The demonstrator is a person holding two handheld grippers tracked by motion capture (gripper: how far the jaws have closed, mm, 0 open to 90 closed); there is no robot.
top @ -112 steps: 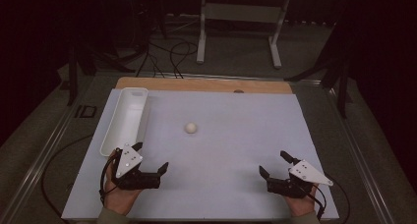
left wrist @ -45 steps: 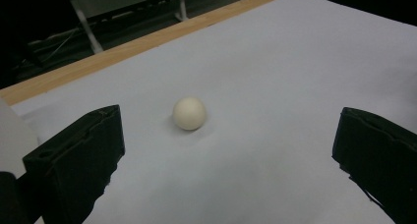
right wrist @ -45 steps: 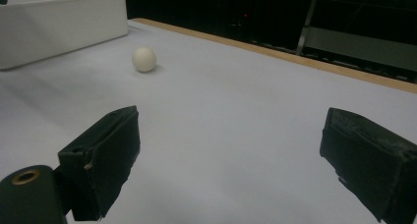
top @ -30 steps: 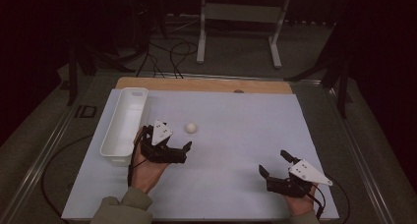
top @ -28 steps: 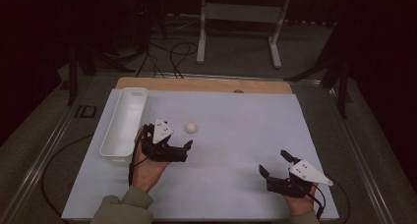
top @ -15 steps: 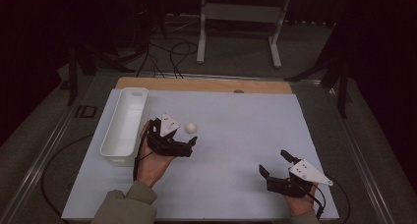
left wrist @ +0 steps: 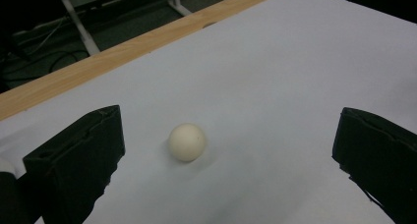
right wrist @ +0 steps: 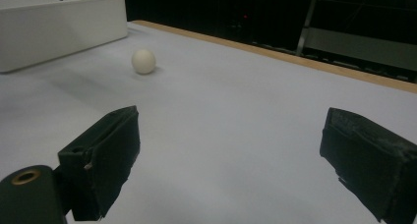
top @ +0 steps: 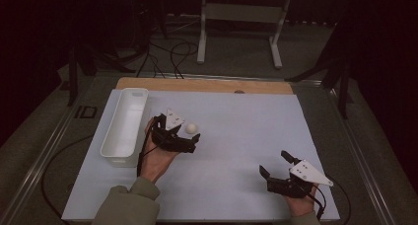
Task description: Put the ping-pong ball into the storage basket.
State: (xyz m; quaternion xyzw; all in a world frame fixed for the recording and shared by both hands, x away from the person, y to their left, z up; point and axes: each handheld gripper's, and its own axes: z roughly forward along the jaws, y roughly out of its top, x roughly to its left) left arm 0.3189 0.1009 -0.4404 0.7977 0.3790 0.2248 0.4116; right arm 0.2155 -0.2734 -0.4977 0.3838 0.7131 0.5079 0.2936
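The bench is covered by a broad white sheet, with a strip of bare wood showing along its far edge. On the sheet's left side lies a long white bin, open at the top, its length running away from the person. Just to the right of the bin the left gripper is held in the person's left hand, with its fingers spread wide and nothing clasped between them. In the left gripper view the two black fingers stand far apart on either side of the picture. The right gripper rests low near the sheet's near right corner, well apart from the left one; its fingers are likewise spread wide and hold nothing. The small cream ball sits on the white sheet just beside the tip of the left gripper, near the bin but apart from it. In the left gripper view the ball lies between the open fingers, a little ahead of them, nearer the left one and touching neither.
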